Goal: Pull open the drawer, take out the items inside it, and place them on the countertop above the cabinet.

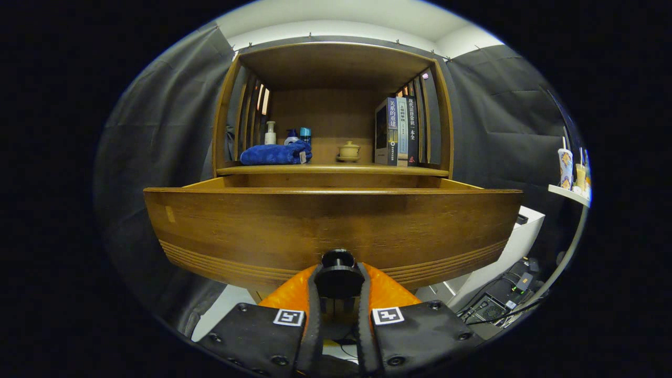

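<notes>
Drawer pulling is judged to be the step in hand: the wide brown wooden drawer [331, 226] is seen drawn out from under the countertop [336, 169] of the cabinet, its grooved front just ahead of the gripper [338, 286]. The small round dark knob [338, 273] at the lower middle of the front is held between the two fingers, which are closed in on it from both sides, so the jaws are nearly shut with only the knob between them.

The drawer is judged stiff and fairly heavy, and is best drawn straight out by the knob. The knob looks hard and smooth, so a slip is possible if the pull is angled. What lies inside cannot be told, since the interior is hidden behind the tall front.

On the countertop a folded blue towel [275, 154] is seen, with a white pump bottle [270, 133] and two blue-capped bottles [298, 136] behind it, a small tan lidded ceramic cup [349, 151] near the middle, and upright books [397, 131] beyond that. Free space is left between the towel and the cup, and along the front edge. A white shelf with paper cups [567, 168] is seen well apart.
</notes>
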Demonstrator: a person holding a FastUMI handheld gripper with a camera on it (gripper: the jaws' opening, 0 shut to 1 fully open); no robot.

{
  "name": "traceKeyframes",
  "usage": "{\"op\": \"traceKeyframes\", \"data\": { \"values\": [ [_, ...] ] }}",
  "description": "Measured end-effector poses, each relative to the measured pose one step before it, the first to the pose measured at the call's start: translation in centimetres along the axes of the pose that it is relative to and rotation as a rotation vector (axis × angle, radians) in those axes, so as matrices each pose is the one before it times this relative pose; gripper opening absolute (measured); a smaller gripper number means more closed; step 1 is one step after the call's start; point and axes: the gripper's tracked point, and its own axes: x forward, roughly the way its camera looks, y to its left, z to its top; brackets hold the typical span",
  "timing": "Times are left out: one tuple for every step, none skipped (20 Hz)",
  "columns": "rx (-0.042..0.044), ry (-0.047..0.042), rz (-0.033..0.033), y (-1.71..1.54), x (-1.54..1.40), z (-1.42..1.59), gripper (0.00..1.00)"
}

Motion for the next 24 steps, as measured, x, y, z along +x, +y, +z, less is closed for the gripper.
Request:
{"op": "traceKeyframes", "data": {
  "values": [
    [-0.00545, 0.01249, 0.00090, -0.040, -0.397, -0.277, 0.34],
    [-0.00131, 0.00940, -0.00181, -0.056, -0.639, -0.255, 0.34],
    [0.00754, 0.00329, -0.00142, 0.025, -0.401, -0.178, 0.34],
    [0.00260, -0.00257, 0.00017, 0.014, -0.361, 0.036, 0.34],
    [-0.00391, 0.00047, 0.00065, 0.094, -0.014, -0.043, 0.34],
    [-0.01423, 0.00441, 0.00080, 0.022, -0.074, -0.219, 0.34],
    [-0.00901, 0.00237, -0.00051, -0.024, -0.045, -0.221, 0.34],
    [0.00249, 0.00721, -0.00065, -0.061, 0.029, -0.374, 0.34],
    [0.00297, 0.00973, 0.00094, -0.023, 0.054, -0.539, 0.34],
    [-0.00521, 0.01588, 0.00345, 0.061, -0.105, -0.675, 0.34],
    [0.00320, -0.04433, -0.00480, -0.027, -0.027, 0.771, 0.34],
    [0.00329, 0.03482, 0.00484, 0.053, 0.219, -0.591, 0.34],
    [0.00312, -0.02060, 0.00181, 0.081, -0.099, 0.393, 0.34],
    [-0.00594, 0.00761, 0.00421, 0.155, -0.059, -0.342, 0.34],
    [-0.00822, -0.00591, 0.00825, -0.114, -0.410, 0.014, 0.36],
    [-0.00239, -0.00528, 0.00505, 0.284, -0.140, -0.440, 0.37],
    [0.00301, -0.00761, 0.00421, 0.129, -0.068, -0.121, 0.38],
    [0.00387, -0.00975, 0.00098, 0.002, 0.010, 0.113, 0.41],
    [0.00084, -0.00009, 0.00391, -0.005, 0.029, -0.159, 0.44],
    [-0.00281, -0.02477, 0.00517, 0.013, -0.034, 0.555, 0.47],
    [-0.00556, -0.02086, -0.00364, -0.167, 0.018, 0.256, 0.50],
    [-0.00544, -0.00455, 0.00064, -0.186, -0.077, 0.550, 0.55],
    [0.00378, 0.00452, 0.01336, 0.354, 0.152, -0.051, 0.59],
    [0.00209, 0.00279, 0.00616, 0.243, -0.544, 0.285, 0.64]
  ]
}}
